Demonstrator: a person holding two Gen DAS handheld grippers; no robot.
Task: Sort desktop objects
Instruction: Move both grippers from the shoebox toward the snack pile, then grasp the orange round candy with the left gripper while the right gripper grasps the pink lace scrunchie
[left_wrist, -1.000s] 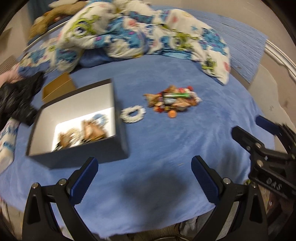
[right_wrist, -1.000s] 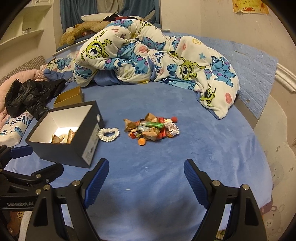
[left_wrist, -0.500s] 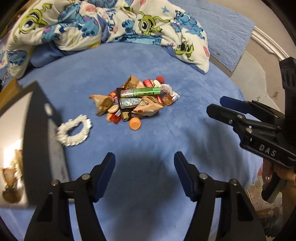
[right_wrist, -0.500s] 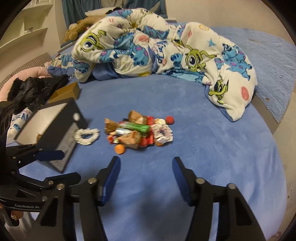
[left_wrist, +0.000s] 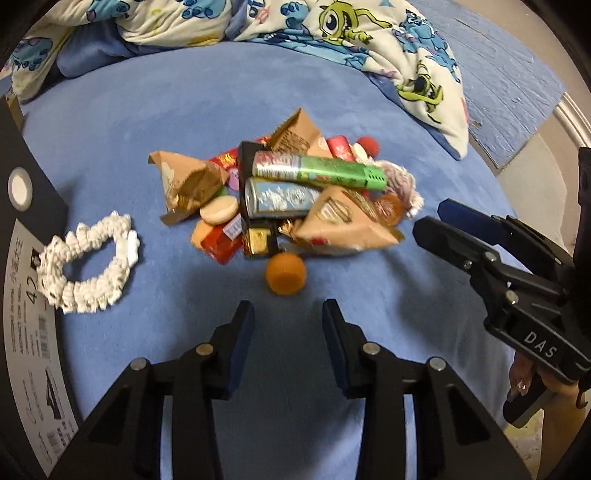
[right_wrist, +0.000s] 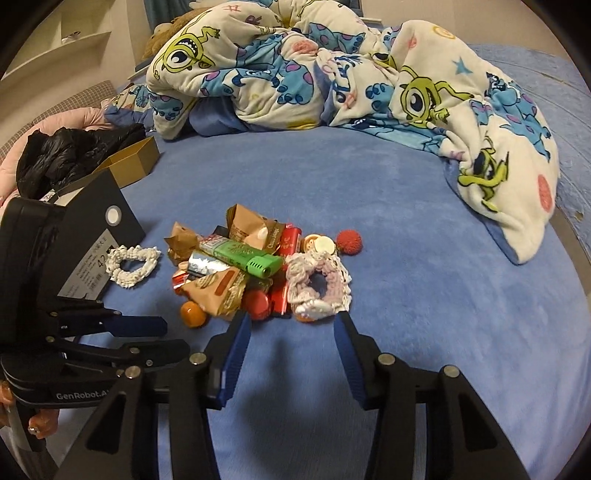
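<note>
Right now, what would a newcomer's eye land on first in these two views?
The heap of snack wrappers and small items in the middle of the blue bed cover, topped by a green tube, with an orange ball just off its near edge. Next, the white scrunchie lying apart beside the black shoebox, and the cartoon-print blanket bunched behind. The left gripper and right gripper both hang open, empty, near the heap.

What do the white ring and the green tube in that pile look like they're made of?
The white ring looks like crocheted yarn or gathered fabric, matte and soft: its edge is bumpy and ruffled, like a hair tie. The green tube looks like glossy plastic or printed foil, since its silvery end catches the light; which of the two is unclear.
</note>
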